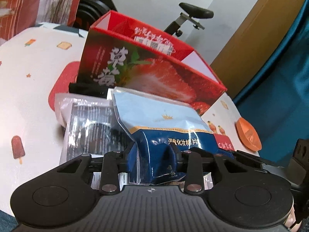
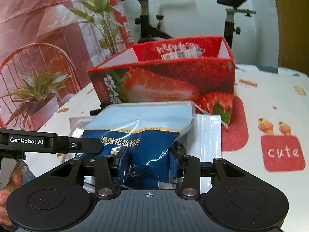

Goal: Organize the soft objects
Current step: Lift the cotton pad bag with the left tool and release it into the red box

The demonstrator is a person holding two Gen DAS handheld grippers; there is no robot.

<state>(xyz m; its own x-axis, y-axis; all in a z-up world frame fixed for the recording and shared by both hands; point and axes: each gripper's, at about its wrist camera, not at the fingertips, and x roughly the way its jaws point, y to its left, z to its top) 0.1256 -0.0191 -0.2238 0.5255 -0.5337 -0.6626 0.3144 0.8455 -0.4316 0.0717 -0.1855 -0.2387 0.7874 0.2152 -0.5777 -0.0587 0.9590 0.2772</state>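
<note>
A soft blue bag of cotton pads (image 1: 166, 129) stands on the table in front of the open red strawberry box (image 1: 154, 71). My left gripper (image 1: 154, 155) is shut on the bag's lower end, and the film is creased between its fingers. In the right wrist view my right gripper (image 2: 146, 161) pinches the same blue bag (image 2: 143, 119), which is dented there. The left gripper's black finger (image 2: 85, 145) meets the bag from the left. A clear packet with dark striped contents (image 1: 90, 127) lies under and beside the bag.
The strawberry box (image 2: 173, 81) holds a labelled packet. A white flat packet (image 2: 208, 135) lies right of the bag and an orange dish (image 1: 248, 133) sits at the table's edge. An exercise bike, potted plants and a red wire chair stand behind. A person's fingers (image 2: 7, 191) show at lower left.
</note>
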